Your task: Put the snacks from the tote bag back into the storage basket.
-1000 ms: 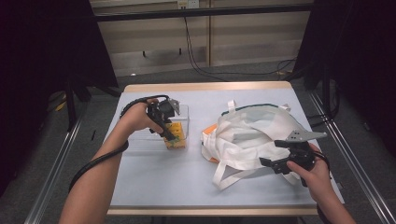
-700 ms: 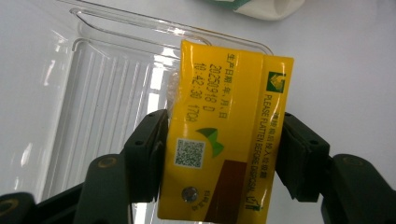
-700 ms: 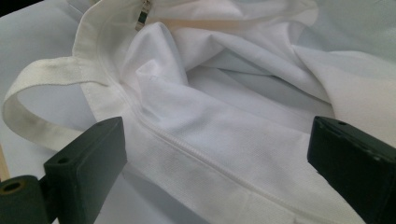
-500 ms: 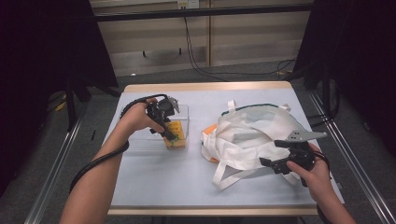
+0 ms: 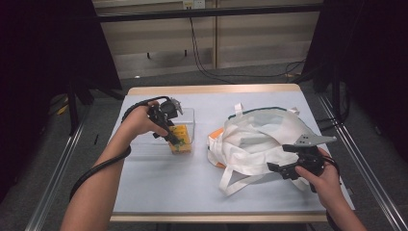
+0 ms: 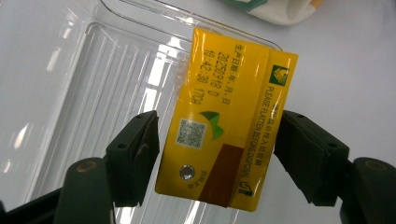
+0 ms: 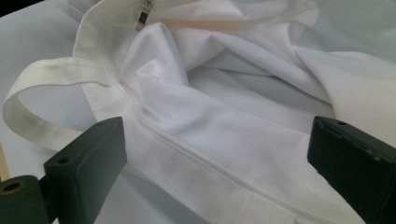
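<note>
A yellow packet (image 6: 229, 126) sits over the clear plastic box (image 6: 93, 93), between the spread fingers (image 6: 135, 154) of the left gripper (image 5: 169, 136). They are just beside it, not squeezing. The right gripper (image 5: 279, 169) has its fingers (image 7: 88, 158) wide apart over the white bag (image 5: 260, 139) on the tabletop (image 5: 168, 187).

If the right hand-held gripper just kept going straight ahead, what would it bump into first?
Most likely the white bag: its cloth lies right between and ahead of the open jaws of the right hand-held gripper, though whether it already touches is unclear.
</note>
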A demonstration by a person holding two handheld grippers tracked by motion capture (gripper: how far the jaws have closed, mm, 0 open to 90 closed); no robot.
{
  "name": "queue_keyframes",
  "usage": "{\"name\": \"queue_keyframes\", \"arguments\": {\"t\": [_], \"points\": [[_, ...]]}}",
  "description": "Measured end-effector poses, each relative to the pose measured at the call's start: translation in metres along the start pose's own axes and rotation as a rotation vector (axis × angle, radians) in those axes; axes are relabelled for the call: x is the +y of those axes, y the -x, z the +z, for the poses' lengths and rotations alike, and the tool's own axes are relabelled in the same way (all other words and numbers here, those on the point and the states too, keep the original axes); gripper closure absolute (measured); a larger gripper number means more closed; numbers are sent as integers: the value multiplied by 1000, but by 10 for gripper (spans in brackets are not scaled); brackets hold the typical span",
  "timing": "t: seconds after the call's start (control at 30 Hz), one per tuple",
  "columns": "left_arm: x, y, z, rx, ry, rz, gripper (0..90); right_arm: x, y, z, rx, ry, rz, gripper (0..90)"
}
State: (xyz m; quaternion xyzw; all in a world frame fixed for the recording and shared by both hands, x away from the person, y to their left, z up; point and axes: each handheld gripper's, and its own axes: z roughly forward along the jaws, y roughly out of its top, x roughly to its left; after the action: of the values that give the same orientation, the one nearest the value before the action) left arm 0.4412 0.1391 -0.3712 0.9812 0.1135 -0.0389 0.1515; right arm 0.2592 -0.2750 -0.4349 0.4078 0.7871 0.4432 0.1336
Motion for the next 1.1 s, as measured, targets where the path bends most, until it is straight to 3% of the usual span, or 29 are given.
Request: {"name": "queue_keyframes", "arguments": {"t": [0.07,0.17,0.23,0.37,0.43,0.47,0.57,0.7,0.73,0.8,0.87,0.9,1.0,1.03,1.1], "points": [[-1,-1,-1,1,-7,1,269,0,0,0,0,0,-1,45],[-2,0,0,3,23,-76,208,0,0,0,1,2,-3,46],[-3,-1,0,11,12,-71,153,1,0,-1,2,3,-2,46],[-6,-1,0,0,21,-122,108,1,0,0,2,3,-4,46],[-8,0,0,12,41,-120,105,1,0,0,2,2,-3,46],[-8,-2,-1,-5,27,-125,93,1,0,0,2,2,-4,45],[-11,0,-1,9,36,-162,79,1,0,-1,1,4,-3,46],[-14,-1,-4,17,47,-150,72,1,0,-1,-1,4,0,45],[-15,0,-4,23,64,-178,65,1,0,-1,0,4,-1,45],[-18,0,-5,18,49,-197,53,1,-1,-1,0,4,-2,45],[-20,1,-4,23,64,-219,52,1,-1,-1,0,4,-1,45],[-20,-1,-6,13,47,-197,51,1,-1,-1,1,3,-2,45],[-23,0,-8,18,41,-200,51,1,-1,-1,0,4,-2,46],[-25,2,-7,19,70,-229,51,1,-1,-1,1,4,-2,45],[-28,1,-9,22,53,-204,51,1,-1,-1,2,4,-3,46]]}}
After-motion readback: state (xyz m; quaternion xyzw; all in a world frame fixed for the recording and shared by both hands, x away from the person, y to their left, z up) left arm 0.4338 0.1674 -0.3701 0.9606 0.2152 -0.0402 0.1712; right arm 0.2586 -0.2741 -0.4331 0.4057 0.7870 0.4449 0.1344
